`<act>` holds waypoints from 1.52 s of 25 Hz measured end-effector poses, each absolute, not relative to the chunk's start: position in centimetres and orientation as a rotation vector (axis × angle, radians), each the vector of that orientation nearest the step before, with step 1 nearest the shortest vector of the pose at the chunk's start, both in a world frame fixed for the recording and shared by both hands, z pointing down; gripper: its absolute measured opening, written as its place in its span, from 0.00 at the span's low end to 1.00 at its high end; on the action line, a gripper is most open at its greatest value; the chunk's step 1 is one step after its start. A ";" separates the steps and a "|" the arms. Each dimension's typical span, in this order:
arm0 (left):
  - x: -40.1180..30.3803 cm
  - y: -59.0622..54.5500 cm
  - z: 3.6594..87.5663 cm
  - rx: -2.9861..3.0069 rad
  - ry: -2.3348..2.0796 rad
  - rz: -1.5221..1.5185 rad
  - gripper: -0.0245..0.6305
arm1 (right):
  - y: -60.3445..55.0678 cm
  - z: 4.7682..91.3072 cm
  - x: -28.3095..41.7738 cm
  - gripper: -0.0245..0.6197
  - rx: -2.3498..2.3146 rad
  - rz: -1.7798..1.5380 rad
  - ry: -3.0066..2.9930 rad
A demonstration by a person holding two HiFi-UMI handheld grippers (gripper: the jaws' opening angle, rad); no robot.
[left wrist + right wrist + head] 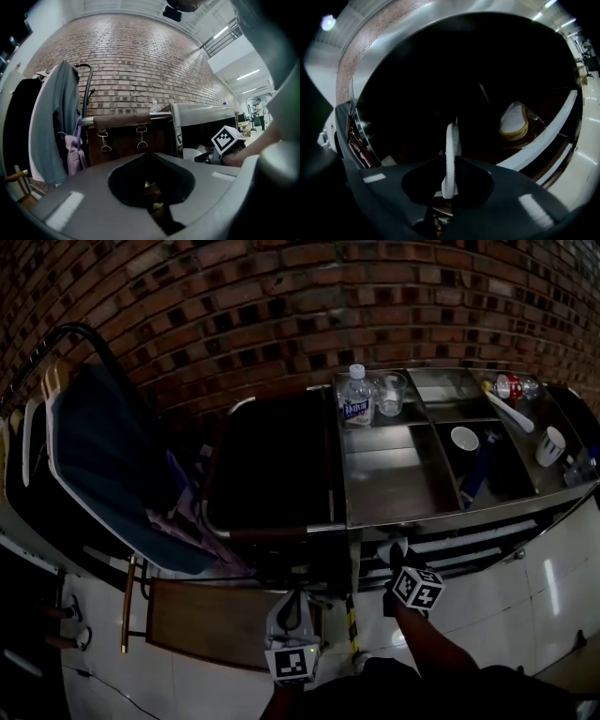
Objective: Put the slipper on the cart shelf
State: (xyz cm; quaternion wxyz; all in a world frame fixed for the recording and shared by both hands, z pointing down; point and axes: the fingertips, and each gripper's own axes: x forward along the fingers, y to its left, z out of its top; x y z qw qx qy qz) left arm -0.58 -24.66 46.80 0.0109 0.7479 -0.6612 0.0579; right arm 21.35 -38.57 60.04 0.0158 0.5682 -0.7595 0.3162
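White slipper clamped in R hand-held gripper; bottle label illegible, maybe blue.

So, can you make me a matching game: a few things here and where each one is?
Things: 1 water bottle; 2 white slipper; 3 second slipper; 4 brown bag.
Places: A on the shelf inside the cart; B in the jaws of the right gripper; C on the cart's top; D hanging from a rail beside the cart.
Pairs: 1-C, 2-B, 3-A, 4-D.

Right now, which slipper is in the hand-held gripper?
The thin white slipper, edge-on in the right hand-held gripper; the tan-soled slipper lies on the shelf.
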 end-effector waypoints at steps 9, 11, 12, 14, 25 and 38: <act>-1.4 -24.3 46.7 2.283 -2.114 0.189 0.06 | -40.3 61.5 21.0 0.12 1.777 0.912 -2.273; -1.5 -24.2 46.8 2.270 -2.120 0.181 0.06 | -40.4 61.7 21.1 0.13 1.773 0.844 -2.258; -1.5 -24.1 46.9 2.266 -2.122 0.180 0.06 | -40.5 61.8 21.2 0.13 1.770 0.787 -2.245; -1.4 -23.9 47.0 2.269 -2.121 0.178 0.06 | -40.7 62.1 21.3 0.17 1.761 0.660 -2.217; -0.4 -23.3 47.2 2.281 -2.092 0.175 0.06 | -42.2 62.8 21.9 0.35 1.747 0.412 -2.071; 0.5 -22.5 46.4 2.307 -2.068 0.148 0.06 | -42.2 60.9 22.2 0.38 1.759 0.308 -2.129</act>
